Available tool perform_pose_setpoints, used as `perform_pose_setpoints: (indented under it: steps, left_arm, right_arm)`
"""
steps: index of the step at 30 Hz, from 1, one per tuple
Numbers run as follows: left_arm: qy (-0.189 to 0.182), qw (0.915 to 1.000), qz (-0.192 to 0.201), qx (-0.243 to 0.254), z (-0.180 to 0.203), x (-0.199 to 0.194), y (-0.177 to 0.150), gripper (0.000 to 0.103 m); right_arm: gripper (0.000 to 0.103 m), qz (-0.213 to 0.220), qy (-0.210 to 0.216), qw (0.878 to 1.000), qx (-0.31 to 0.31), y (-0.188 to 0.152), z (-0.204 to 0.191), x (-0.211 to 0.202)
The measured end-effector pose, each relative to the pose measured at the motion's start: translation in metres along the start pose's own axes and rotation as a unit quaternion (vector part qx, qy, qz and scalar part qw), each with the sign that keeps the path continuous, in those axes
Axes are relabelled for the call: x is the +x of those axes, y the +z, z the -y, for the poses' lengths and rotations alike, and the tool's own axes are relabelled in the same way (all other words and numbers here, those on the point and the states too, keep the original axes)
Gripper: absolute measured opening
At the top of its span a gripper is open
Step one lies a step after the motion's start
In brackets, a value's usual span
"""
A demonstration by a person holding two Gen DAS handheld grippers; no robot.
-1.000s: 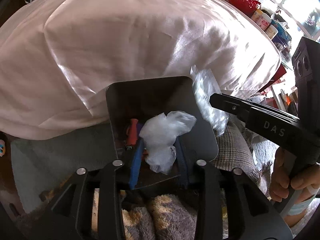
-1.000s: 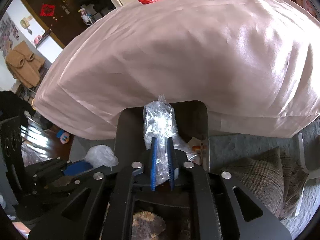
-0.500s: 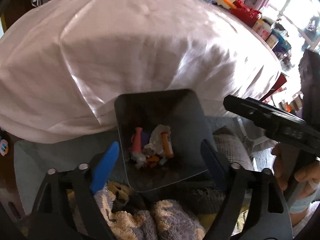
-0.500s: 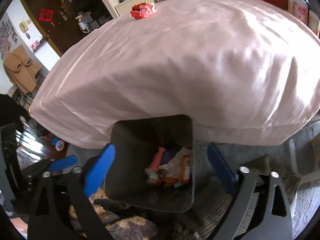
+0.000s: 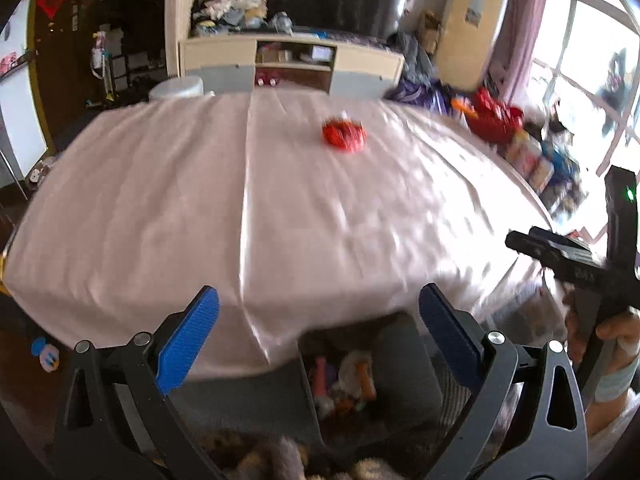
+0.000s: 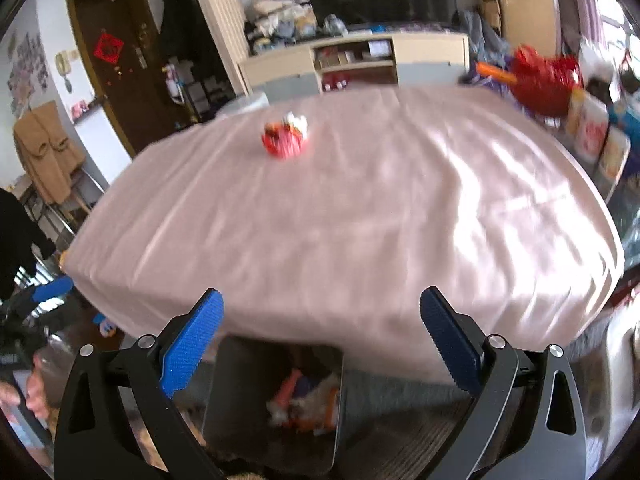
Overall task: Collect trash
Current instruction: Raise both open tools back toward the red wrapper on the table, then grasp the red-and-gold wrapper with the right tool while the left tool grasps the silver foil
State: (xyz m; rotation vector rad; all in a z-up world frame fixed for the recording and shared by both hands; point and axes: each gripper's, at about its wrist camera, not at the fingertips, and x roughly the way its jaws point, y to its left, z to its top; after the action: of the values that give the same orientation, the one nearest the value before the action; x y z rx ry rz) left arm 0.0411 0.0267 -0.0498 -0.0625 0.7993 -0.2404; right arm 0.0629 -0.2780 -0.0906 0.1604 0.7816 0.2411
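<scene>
Trash still on the table (image 5: 280, 208) amounts to one crumpled red wrapper (image 5: 344, 135), lying far back on the pale pink cloth, well apart from both tools; in the right wrist view the same wrapper (image 6: 285, 139) shows red with a bit of white. The left gripper (image 5: 319, 312) has its blue-padded fingers (image 5: 188, 340) spread wide with nothing between them. The right gripper (image 6: 320, 312) is likewise wide apart and holds nothing. Below the near edge of the table stands a dark bin (image 5: 404, 364), and in it lies a heap of scraps, pink, orange and white, too blurred to name singly. The right wrist view shows that bin (image 6: 232, 392) just under the hanging cloth, between the two fingers.
</scene>
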Motion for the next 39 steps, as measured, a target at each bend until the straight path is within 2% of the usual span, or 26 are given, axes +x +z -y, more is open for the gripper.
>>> perform_pose_setpoints:
  steps: [6,14,25,34,35,37,39]
  left_arm:
    - [0.021,0.9996,0.017,0.012,-0.006,0.023,0.047,0.095]
    - [0.033,0.9991,-0.003,0.025,-0.020,0.088,0.086,0.095]
    - [0.026,0.9982,-0.039,0.038,-0.024,0.162,0.110,0.095]
    - [0.018,0.9972,-0.050,0.053,-0.027,0.192,0.130,0.095]
    - [0.017,0.9971,-0.051,0.054,-0.026,0.195,0.132,0.095]
    - [0.014,0.9969,-0.053,0.057,-0.024,0.201,0.136,0.095]
    - [0.012,0.9965,-0.055,0.062,-0.022,0.206,0.141,0.095]
  right_arm:
    - [0.099,0.017,-0.001,1.000,-0.007,0.037,-0.006,0.013]
    - [0.099,0.002,0.010,1.000,0.003,0.080,-0.011,0.081]
    - [0.093,-0.024,0.021,0.999,-0.013,0.136,-0.033,0.173]
    - [0.092,-0.072,0.030,0.997,-0.028,0.152,-0.054,0.238]
    - [0.089,-0.074,0.032,0.996,-0.030,0.151,-0.055,0.241]
    - [0.061,-0.083,0.039,0.995,-0.031,0.151,-0.054,0.245]
    - [0.057,-0.086,0.049,0.995,-0.028,0.152,-0.051,0.244]
